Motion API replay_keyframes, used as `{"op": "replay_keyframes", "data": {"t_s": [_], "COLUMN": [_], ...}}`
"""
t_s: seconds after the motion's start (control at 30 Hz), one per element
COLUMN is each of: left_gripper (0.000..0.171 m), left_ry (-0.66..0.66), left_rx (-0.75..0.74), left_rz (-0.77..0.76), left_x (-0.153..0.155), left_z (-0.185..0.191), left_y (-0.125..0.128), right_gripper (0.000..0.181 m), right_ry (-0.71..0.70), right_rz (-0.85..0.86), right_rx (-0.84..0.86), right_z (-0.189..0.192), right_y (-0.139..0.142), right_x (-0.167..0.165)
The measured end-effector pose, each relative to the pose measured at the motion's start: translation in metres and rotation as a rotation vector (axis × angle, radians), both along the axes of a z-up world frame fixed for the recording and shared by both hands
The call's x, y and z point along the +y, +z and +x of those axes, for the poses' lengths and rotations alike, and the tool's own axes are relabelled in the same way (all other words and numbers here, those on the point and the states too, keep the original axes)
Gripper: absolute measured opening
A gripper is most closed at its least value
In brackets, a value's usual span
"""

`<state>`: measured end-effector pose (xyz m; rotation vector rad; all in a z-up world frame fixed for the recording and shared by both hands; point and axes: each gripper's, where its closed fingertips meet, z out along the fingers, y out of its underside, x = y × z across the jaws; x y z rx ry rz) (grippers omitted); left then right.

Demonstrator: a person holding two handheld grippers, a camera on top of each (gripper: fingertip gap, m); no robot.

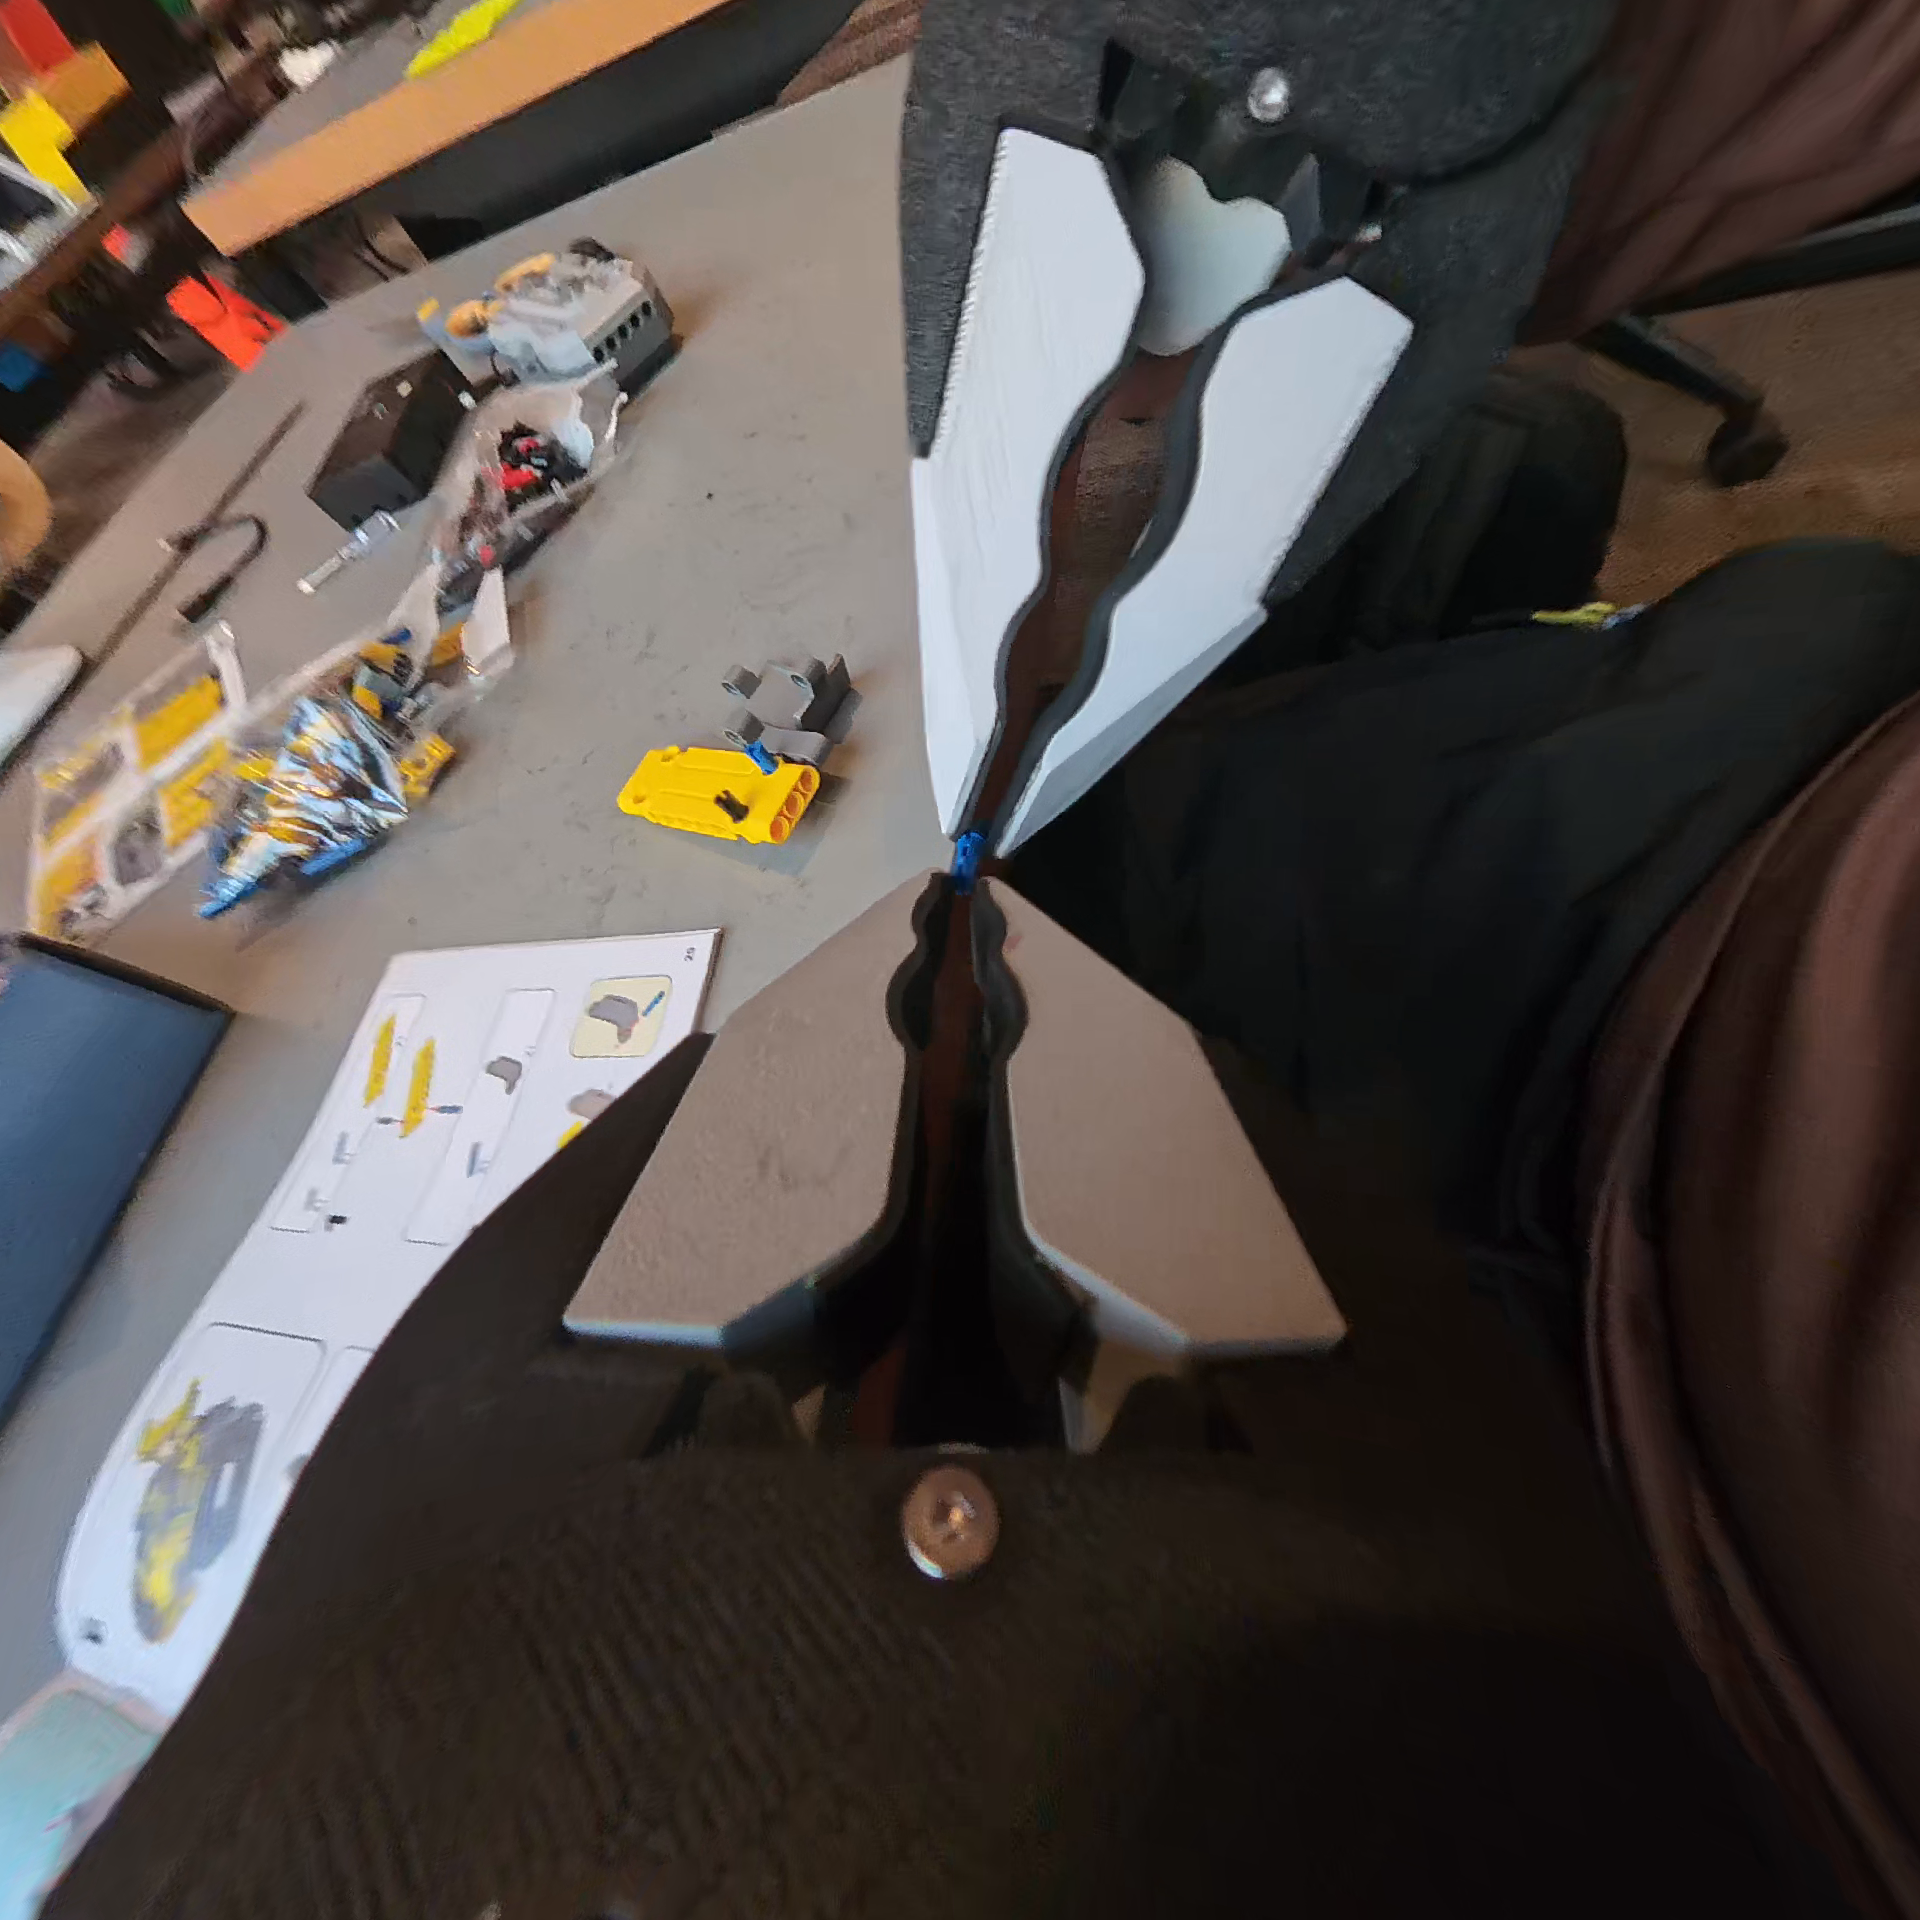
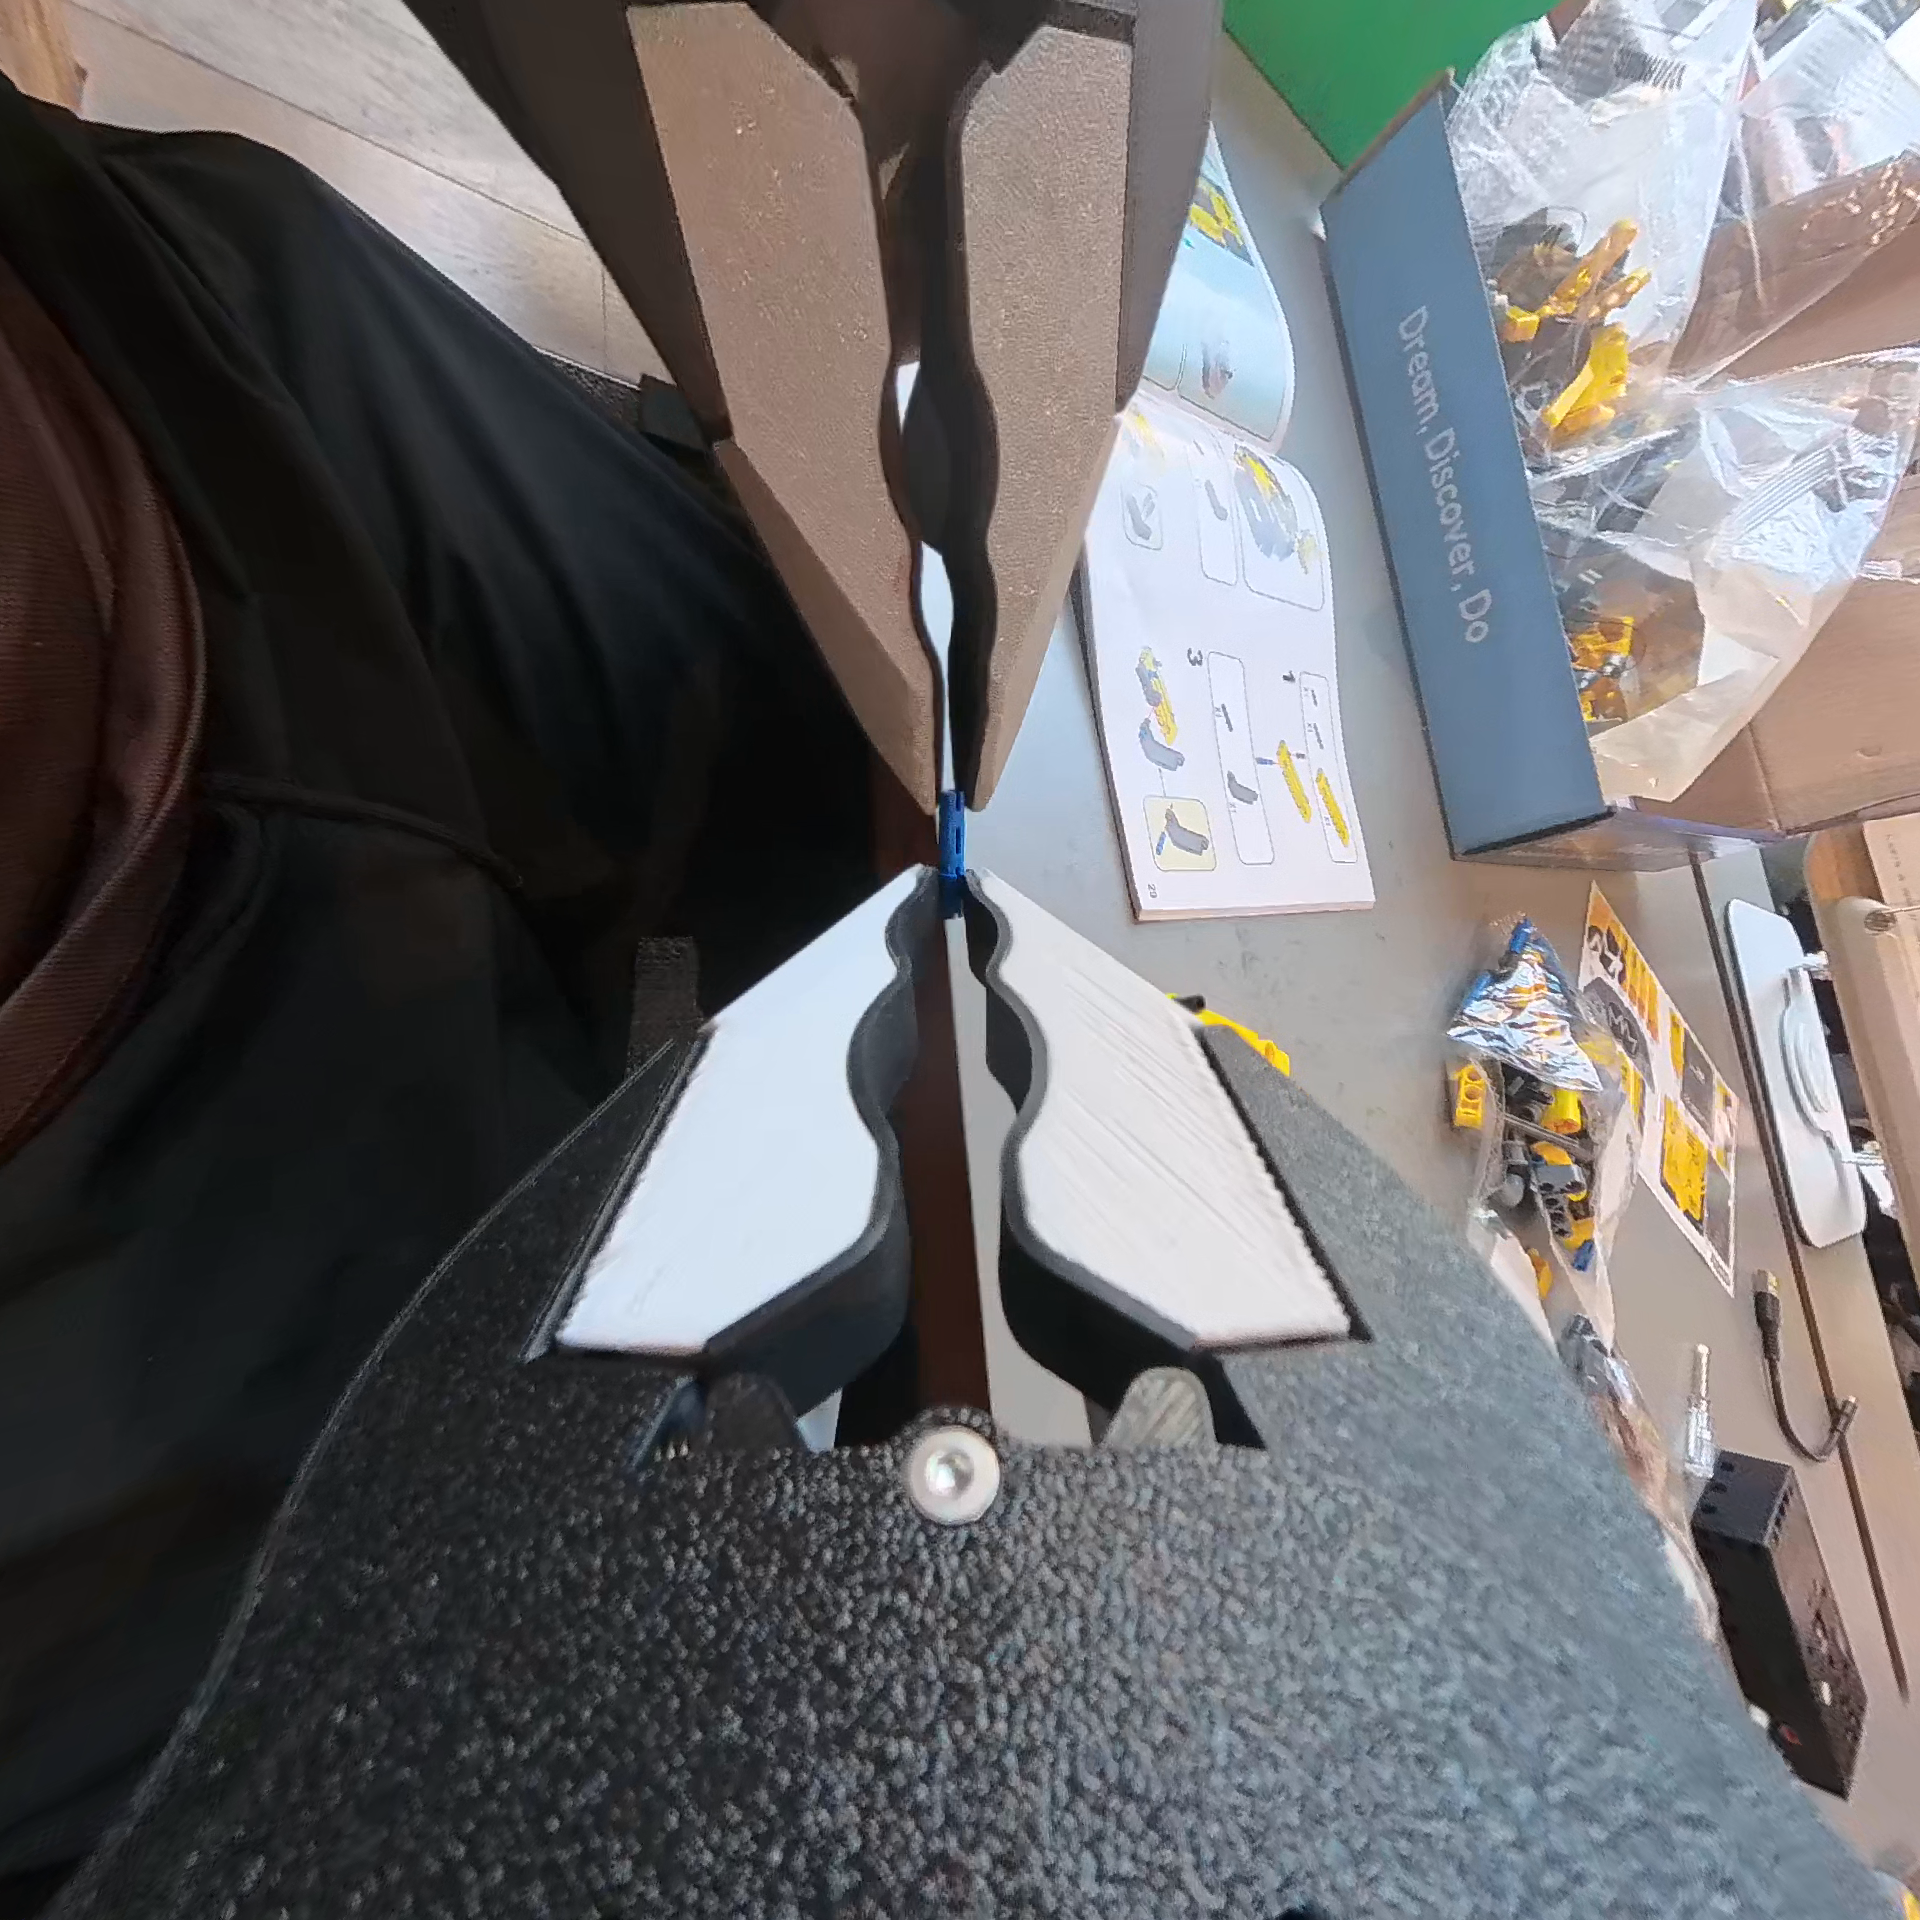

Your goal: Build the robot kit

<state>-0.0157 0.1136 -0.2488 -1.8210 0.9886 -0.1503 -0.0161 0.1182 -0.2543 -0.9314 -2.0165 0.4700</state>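
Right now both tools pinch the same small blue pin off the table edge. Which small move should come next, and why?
Probably one tool should let go. The left tool and the right tool each grip an end of the blue pin, tip to tip, so neither can carry it alone. The yellow and grey assembly lies on the grey table, apart from both.

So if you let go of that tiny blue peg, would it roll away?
Probably. The blue peg looks round and small, so it may roll or bounce. It seems hard plastic, likely stiff and very light. Both grippers, left and right, pinch only its ends, so it could slip.
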Motion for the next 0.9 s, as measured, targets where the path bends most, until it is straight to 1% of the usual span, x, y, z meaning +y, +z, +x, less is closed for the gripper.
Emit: {"op": "replay_keyframes", "data": {"t_s": [0.07, 0.17, 0.23, 0.33, 0.43, 0.57, 0.6, 0.7, 0.73, 0.9], "left_gripper": [0.0, 0.0, 0.0, 0.0, 0.0, 0.0, 0.001, 0.015, 0.018, 0.011], "left_ry": [0.008, 0.018, 0.014, 0.013, 0.032, 0.049, 0.045, 0.033, 0.035, 0.053], "left_rx": [-0.035, -0.042, -0.025, -0.007, -0.05, -0.065, -0.075, -0.11, -0.112, -0.115], "left_rz": [-0.028, -0.01, -0.014, -0.035, -0.019, 0.032, 0.029, -0.023, -0.033, -0.029], "left_x": [0.001, 0.002, 0.002, 0.002, 0.005, 0.006, 0.006, 0.004, 0.004, 0.007], "left_z": [0.0, -0.001, 0.002, 0.002, -0.002, -0.008, -0.007, 0.0, 0.001, 0.002], "left_y": [0.001, 0.004, 0.0, -0.007, -0.003, 0.005, 0.006, 0.004, 0.002, 0.001], "right_gripper": [0.005, 0.005, 0.004, 0.004, 0.005, 0.005, 0.005, 0.005, 0.005, 0.004], "right_ry": [-0.006, -0.005, 0.015, 0.011, -0.018, -0.038, -0.04, -0.042, -0.041, -0.04], "right_rz": [0.0, 0.007, -0.017, -0.008, -0.004, -0.013, -0.006, 0.009, 0.012, 0.007], "right_rx": [0.009, 0.026, 0.039, 0.004, -0.005, -0.004, -0.006, -0.013, -0.012, 0.001], "right_z": [0.0, -0.001, -0.003, -0.002, -0.002, -0.001, -0.001, -0.002, -0.002, -0.003], "right_y": [0.001, 0.004, 0.007, -0.001, -0.005, -0.003, -0.004, -0.006, -0.006, -0.003], "right_x": [0.001, 0.001, -0.006, -0.004, 0.004, 0.009, 0.009, 0.009, 0.009, 0.008]}}
